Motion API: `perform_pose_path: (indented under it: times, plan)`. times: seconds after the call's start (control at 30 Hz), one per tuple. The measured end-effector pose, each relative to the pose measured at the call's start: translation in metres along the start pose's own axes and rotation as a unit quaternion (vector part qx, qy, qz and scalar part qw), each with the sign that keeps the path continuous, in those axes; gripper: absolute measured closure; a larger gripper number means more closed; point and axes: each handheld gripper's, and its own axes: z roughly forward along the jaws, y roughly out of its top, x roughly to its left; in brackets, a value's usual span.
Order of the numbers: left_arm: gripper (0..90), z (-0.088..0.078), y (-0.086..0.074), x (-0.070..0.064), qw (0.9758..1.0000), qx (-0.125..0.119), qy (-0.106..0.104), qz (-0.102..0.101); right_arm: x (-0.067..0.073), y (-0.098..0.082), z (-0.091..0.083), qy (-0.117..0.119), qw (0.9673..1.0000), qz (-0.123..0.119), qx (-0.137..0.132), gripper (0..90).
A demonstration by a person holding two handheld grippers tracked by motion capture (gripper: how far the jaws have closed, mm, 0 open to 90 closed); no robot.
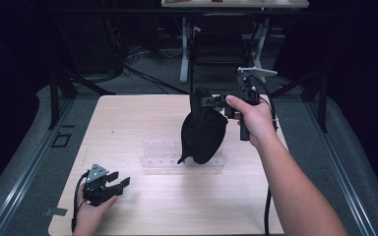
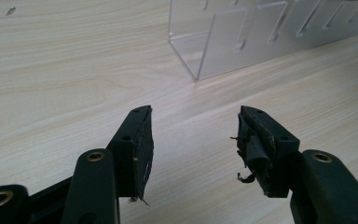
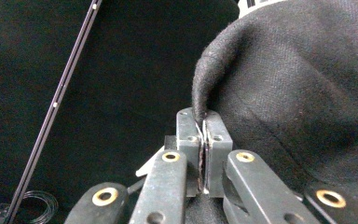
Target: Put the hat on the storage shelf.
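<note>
A black cloth item (image 1: 202, 132), like a knit hat or pouch, hangs in the air above the middle of the table. My right gripper (image 1: 211, 102) is shut on its upper edge and points left, held in a hand at the table's far right. In the right gripper view the jaws pinch a fold of the black cloth (image 3: 279, 88) at the right gripper (image 3: 204, 122) tips. My left gripper (image 1: 120, 184) rests near the table's front left corner, held in a hand. The left gripper (image 2: 193, 135) stands open with bare wood between its fingers.
A clear acrylic rack (image 1: 162, 157) with slots lies on the light wooden table (image 1: 142, 211), under and beside the hanging cloth; its corner (image 2: 205, 56) shows ahead of the left gripper. Beyond the table's far edge stand a dark chair (image 1: 219, 46) and table legs.
</note>
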Motion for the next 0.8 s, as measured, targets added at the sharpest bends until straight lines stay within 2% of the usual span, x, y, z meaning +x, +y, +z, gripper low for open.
perform_pose_path:
  times: [0.27, 0.47, 0.53, 0.67, 0.8]
  plan:
    - [49.3, -0.002, 0.006, -0.009, 0.9995, -0.010, -0.017, 0.025, -0.003, 0.000, 0.006, 0.012, 0.9999, 0.008, 0.001, 88.1]
    - [50.7, -0.002, 0.009, -0.014, 0.9992, -0.008, -0.028, 0.027, -0.003, 0.000, 0.004, 0.012, 0.9999, 0.012, -0.001, 88.0]
    - [50.7, -0.001, 0.009, -0.016, 0.9991, -0.014, -0.031, 0.026, -0.003, 0.000, 0.004, 0.012, 0.9999, 0.011, -0.001, 87.9]
    - [51.0, -0.002, 0.013, -0.024, 0.9984, -0.011, -0.039, 0.039, -0.003, 0.000, 0.004, 0.011, 0.9999, 0.011, 0.001, 87.8]
    - [51.8, -0.003, 0.021, -0.032, 0.9970, -0.012, -0.048, 0.060, -0.002, 0.000, 0.005, 0.011, 0.9999, 0.011, 0.003, 87.8]
